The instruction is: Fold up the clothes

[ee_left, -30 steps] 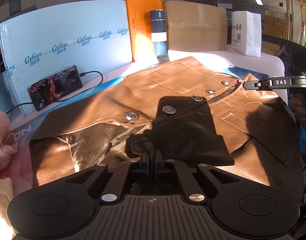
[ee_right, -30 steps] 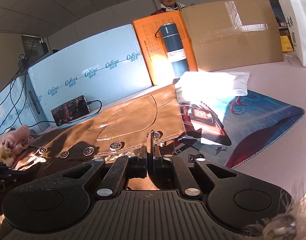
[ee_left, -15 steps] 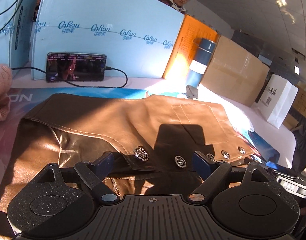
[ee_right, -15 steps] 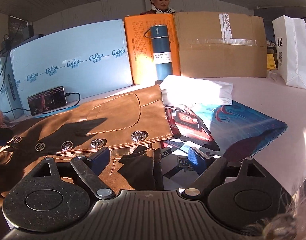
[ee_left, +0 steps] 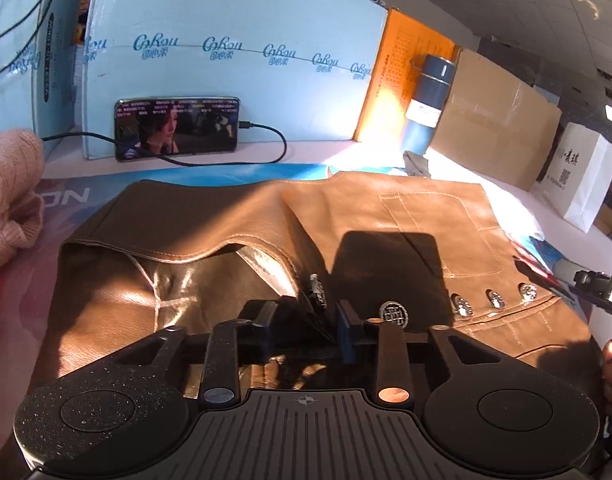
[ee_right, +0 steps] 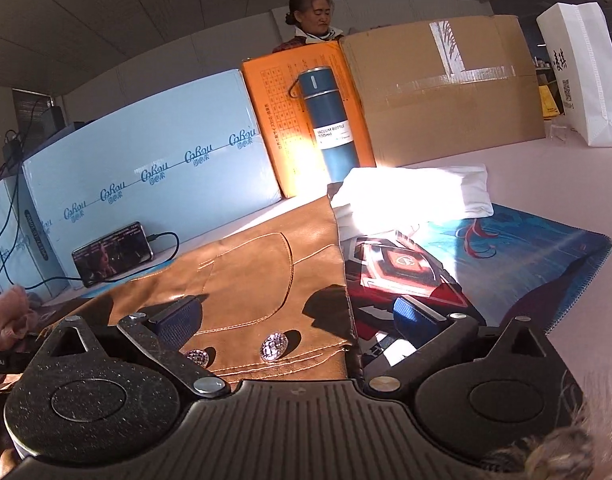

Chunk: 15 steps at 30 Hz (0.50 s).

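Note:
A brown leather vest point(ee_left: 406, 220) with a row of silver buttons point(ee_left: 393, 313) lies flat on a printed mat, also in the right wrist view point(ee_right: 266, 280). My left gripper point(ee_left: 306, 324) is partly open, its jaws on either side of the raised button edge of the vest near one button, a visible gap on each side. My right gripper point(ee_right: 294, 320) is wide open, low over the vest's corner with two buttons point(ee_right: 273, 346) between its fingers. The right gripper's tip shows in the left wrist view point(ee_left: 598, 284).
A phone point(ee_left: 177, 128) on a cable leans on a light blue box point(ee_left: 226, 48). A blue vacuum bottle point(ee_right: 330, 120), orange box, cardboard box point(ee_right: 446, 88), white bag point(ee_right: 582, 72) and white folded cloth point(ee_right: 414, 192) stand behind. Pink knitwear point(ee_left: 10, 200) lies left. A woman stands behind.
Both grippers were shut on the vest a second ago and have opened. The left gripper has since narrowed around the button edge; the right has opened wide and sunk closer to the vest corner.

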Tool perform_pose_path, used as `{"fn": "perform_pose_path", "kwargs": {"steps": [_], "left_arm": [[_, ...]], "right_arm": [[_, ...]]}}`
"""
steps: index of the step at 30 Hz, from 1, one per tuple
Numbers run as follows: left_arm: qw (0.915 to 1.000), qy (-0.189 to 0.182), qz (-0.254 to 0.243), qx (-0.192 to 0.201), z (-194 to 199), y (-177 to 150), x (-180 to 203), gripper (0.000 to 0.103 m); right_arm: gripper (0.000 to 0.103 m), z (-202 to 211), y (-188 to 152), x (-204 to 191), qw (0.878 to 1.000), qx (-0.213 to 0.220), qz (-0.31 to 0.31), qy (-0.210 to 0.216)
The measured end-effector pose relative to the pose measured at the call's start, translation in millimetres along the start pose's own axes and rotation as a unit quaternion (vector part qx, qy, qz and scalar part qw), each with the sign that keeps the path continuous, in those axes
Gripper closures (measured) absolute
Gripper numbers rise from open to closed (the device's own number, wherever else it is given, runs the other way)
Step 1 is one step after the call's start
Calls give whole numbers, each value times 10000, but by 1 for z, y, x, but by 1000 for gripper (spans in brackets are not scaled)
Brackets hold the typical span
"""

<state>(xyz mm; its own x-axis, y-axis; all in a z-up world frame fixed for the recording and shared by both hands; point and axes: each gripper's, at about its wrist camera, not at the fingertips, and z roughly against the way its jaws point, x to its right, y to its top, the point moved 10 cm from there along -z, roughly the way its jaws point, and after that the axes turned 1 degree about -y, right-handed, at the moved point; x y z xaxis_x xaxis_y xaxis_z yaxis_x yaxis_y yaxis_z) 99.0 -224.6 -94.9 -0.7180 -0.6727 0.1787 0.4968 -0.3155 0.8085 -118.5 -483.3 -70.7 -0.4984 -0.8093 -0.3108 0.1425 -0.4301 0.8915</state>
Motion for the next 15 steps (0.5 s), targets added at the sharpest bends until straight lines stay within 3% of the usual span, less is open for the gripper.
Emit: {"fn": "perform_pose_path", "kwargs": {"steps": [2,6,10,12,15], "left_arm": [[9983,249,-191,501,11,15,-2,16],[9965,293,-9,781,11,40,-15,16],[9946,937,-388,238,-23,38,-42,16],[9929,1047,-531,-177,-37,25,-50,15],[9934,1015,-455,-280,-39,21,-56,11]], "right_arm": [[0,-3,5,-3,10000,1,-43,79],[0,-8,13,-12,9999,-31,6,146],[0,-19,16,-21,9991,-329,43,257],[0,-27,12,-20,9982,-567,72,170],[0,-33,7,-8,9973,-730,-109,-22]]}}
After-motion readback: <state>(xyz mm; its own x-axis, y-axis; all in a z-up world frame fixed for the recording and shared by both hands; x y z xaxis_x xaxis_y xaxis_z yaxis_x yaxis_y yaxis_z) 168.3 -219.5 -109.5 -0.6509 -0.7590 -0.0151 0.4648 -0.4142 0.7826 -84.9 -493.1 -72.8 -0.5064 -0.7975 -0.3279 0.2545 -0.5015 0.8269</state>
